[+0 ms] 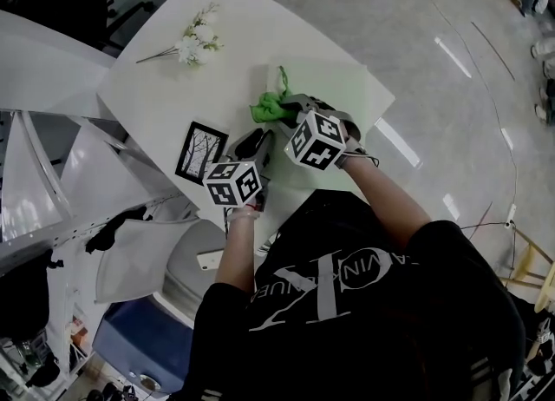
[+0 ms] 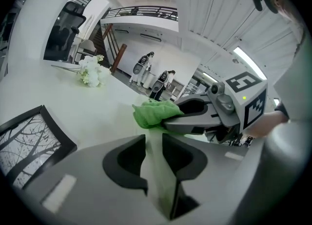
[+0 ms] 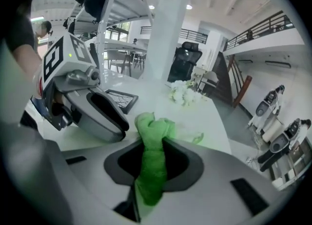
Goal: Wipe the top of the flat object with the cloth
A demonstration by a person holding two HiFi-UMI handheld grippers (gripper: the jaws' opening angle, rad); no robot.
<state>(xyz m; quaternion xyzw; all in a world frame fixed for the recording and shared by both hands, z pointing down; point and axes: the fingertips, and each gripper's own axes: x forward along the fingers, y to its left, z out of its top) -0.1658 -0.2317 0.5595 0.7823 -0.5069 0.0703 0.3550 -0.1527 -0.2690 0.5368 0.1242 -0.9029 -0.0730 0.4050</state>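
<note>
A pale green flat board (image 1: 334,87) lies on the white table (image 1: 165,95). A bright green cloth (image 1: 269,109) rests bunched on the board's left part. My right gripper (image 1: 284,106) is shut on the cloth (image 3: 152,126), which fills the gap between its jaws. The left gripper (image 1: 258,141) is just to the near left of it, jaws narrow with the board's thin pale edge (image 2: 157,170) between them. In the left gripper view the right gripper (image 2: 170,120) presses the cloth (image 2: 151,113) down just ahead of the left gripper (image 2: 154,146).
A black picture frame (image 1: 201,152) lies left of the left gripper. A white flower sprig (image 1: 198,42) lies at the table's far left. The table's near edge is by the person's body. White furniture and a blue bin (image 1: 139,347) stand below left.
</note>
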